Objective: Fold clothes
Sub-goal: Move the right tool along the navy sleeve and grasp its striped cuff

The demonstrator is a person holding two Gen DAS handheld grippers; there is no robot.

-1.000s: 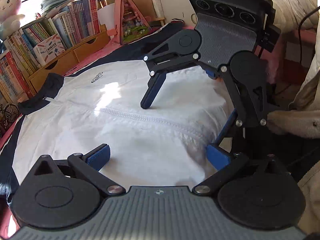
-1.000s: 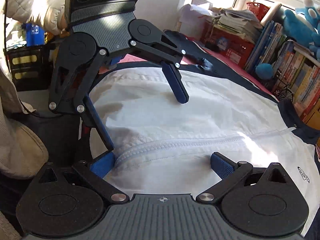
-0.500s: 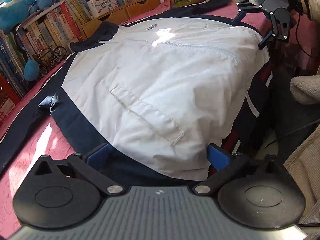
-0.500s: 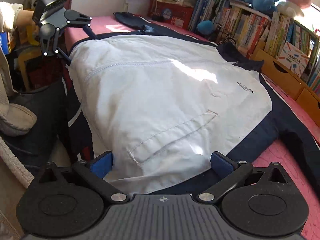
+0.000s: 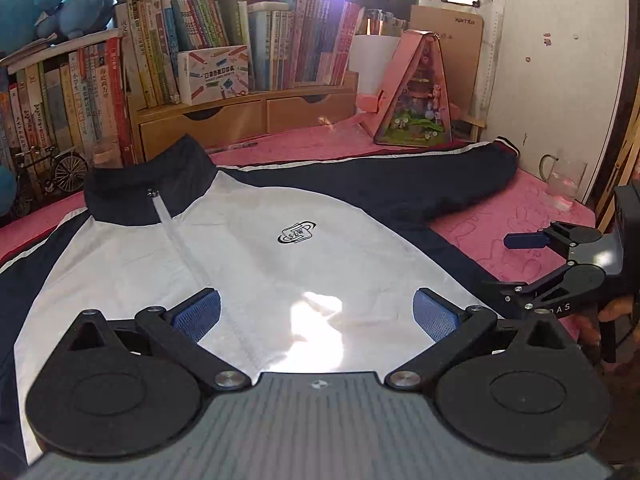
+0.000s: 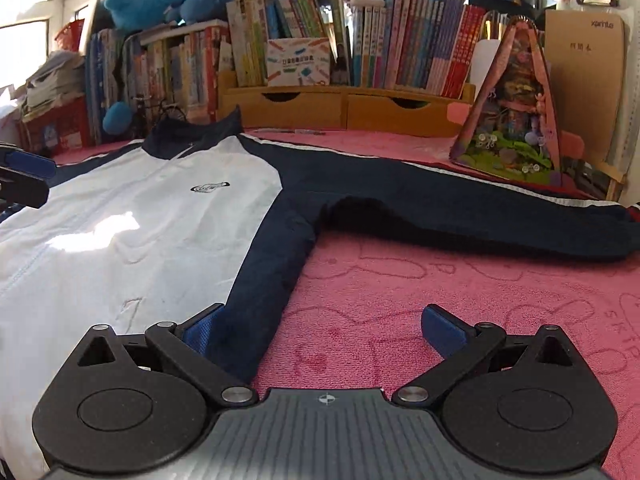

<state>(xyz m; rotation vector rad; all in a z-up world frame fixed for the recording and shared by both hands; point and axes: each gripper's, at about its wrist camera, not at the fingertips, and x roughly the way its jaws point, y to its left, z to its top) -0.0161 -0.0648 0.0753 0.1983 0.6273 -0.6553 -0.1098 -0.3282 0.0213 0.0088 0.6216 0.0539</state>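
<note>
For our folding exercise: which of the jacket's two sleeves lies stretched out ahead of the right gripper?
The navy sleeve reaching toward the triangular pink dollhouse; the other sleeve lies beyond the white front.

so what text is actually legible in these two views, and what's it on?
"xprinte": brown cardboard panel, top right, both views.
"S-I-W", roughly: oval logo on the jacket chest; small, unsure.
"DAS", partly cut off: arm of the right gripper, left wrist view.
Chinese title on the white box among the books: too small to read.
Book spines: blurred, unreadable.
Handwriting on the cardboard, right wrist view: unreadable.
</note>
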